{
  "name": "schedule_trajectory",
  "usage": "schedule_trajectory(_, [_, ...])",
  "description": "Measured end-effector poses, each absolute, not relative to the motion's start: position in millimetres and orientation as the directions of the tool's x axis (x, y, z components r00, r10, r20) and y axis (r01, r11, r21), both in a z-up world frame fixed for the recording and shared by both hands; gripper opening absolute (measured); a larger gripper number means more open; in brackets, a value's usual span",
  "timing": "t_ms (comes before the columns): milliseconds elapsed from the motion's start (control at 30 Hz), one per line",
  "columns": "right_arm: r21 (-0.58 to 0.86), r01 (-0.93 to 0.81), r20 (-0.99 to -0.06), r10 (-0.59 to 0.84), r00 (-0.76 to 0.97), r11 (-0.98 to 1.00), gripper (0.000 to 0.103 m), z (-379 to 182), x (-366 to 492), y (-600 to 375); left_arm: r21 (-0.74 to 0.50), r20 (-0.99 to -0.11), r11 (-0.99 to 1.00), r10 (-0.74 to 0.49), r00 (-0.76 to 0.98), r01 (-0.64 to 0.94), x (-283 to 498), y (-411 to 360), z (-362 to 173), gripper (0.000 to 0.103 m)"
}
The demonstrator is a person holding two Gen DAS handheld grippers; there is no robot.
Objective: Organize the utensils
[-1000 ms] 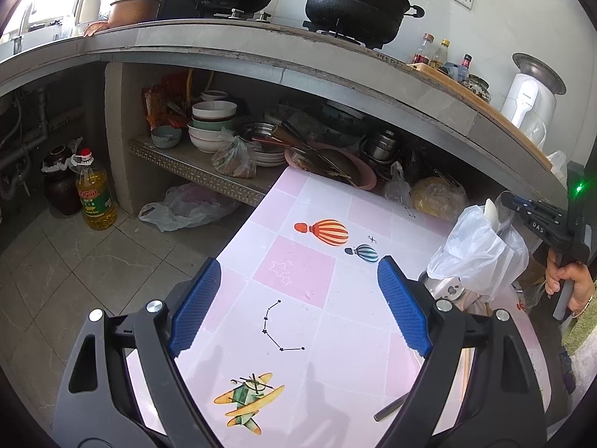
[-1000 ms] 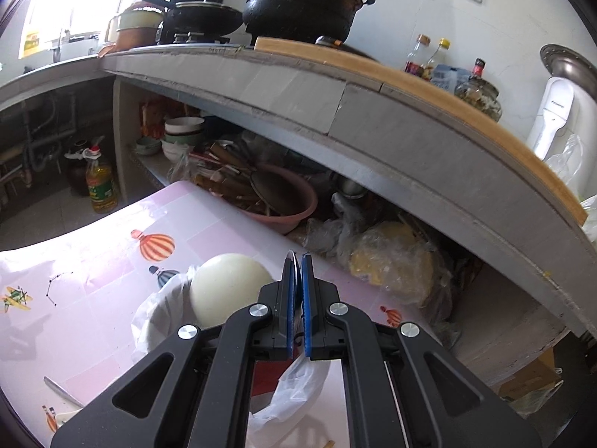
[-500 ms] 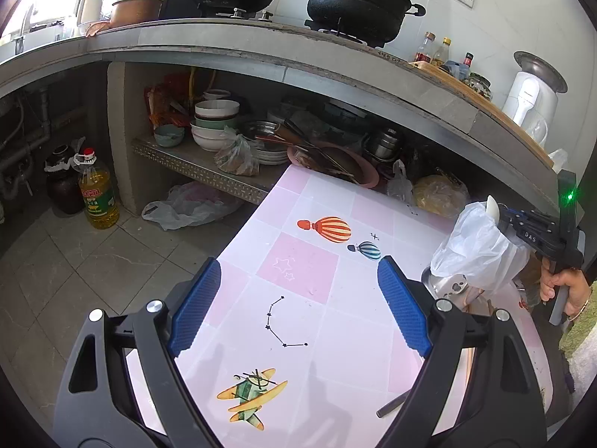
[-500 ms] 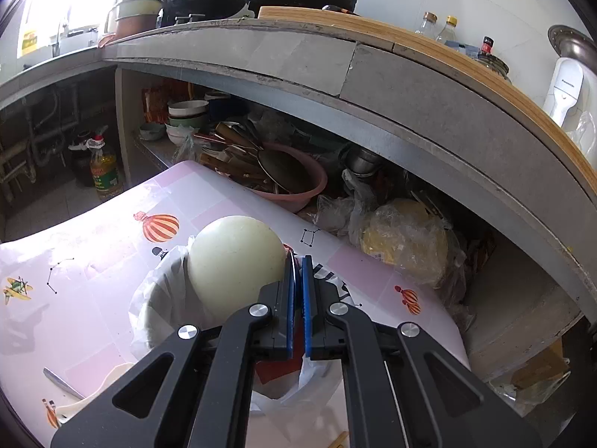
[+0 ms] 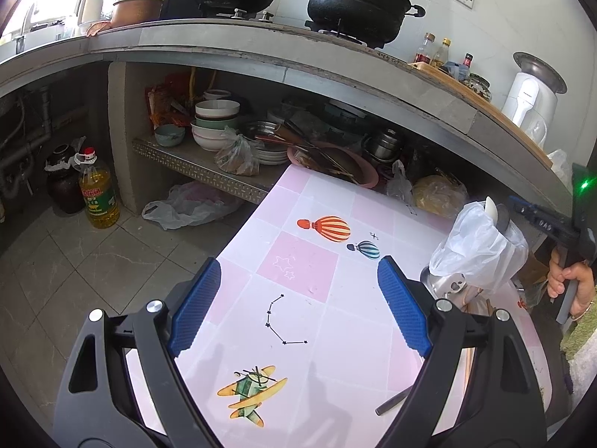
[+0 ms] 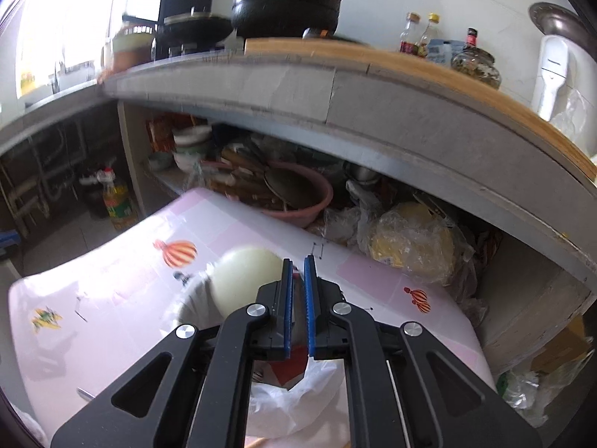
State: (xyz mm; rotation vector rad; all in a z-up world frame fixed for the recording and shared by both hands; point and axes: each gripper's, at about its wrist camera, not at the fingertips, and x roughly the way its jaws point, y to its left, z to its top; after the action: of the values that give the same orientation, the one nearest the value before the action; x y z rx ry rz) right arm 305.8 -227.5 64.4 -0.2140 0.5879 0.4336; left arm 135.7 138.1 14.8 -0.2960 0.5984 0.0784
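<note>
My left gripper (image 5: 298, 265) hangs open over the pink patterned table (image 5: 268, 220), nothing between its blue pads. At the table's right stands a metal utensil holder (image 5: 446, 283) draped in a white plastic bag (image 5: 481, 250), with a pale cream spoon (image 5: 491, 207) standing bowl-up in it. My right gripper (image 5: 516, 201), held by a hand (image 5: 567, 280), reaches the top of the bag. In the right wrist view that gripper (image 6: 298, 261) is shut to a narrow slit just right of the cream spoon bowl (image 6: 246, 276). I see nothing clamped between its pads.
A dark utensil handle (image 5: 391, 403) lies on the table near my left gripper's right finger, and a metal utensil tip (image 6: 86, 394) shows at the near edge. Behind the table a shelf under the counter (image 5: 335, 59) holds stacked bowls (image 5: 216, 119), plates and a pink basin (image 6: 298, 201).
The right wrist view has swung and rolled, so the cream spoon bowl now sits smaller and lower against the left jaw. The slit between the right jaws looks slightly wider. The left view is unchanged.
</note>
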Motion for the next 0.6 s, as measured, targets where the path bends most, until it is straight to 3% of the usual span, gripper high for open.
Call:
schedule_trajectory(333, [0.101,-0.430,-0.455,0.426,0.782,0.897,0.007,104.9,262.9,-265.8,-0.247,-0.564,0.959,-0.027,0.826,-0.137,132.2,131.2,19.2,0.082])
schedule_trajectory(400, [0.139,-0.421,-0.437,0.437,0.786,0.896,0.016,109.2,246.7,-274.6,-0.246,-0.565,0.961,-0.035,0.824,-0.128,131.5,129.5,19.0,0.082])
schedule_trajectory(467, [0.167,-0.399,-0.430,0.431,0.794,0.902,0.032,108.5,229.6,-282.3,-0.243,-0.567,0.963,-0.042,0.822,-0.119,130.8,126.9,18.3,0.082])
schedule_trajectory(600, [0.220,-0.370,-0.450,0.430,0.782,0.903,0.038,95.3,190.7,-292.8,-0.241,-0.580,0.967,-0.074,0.812,-0.084,129.6,119.4,14.7,0.082])
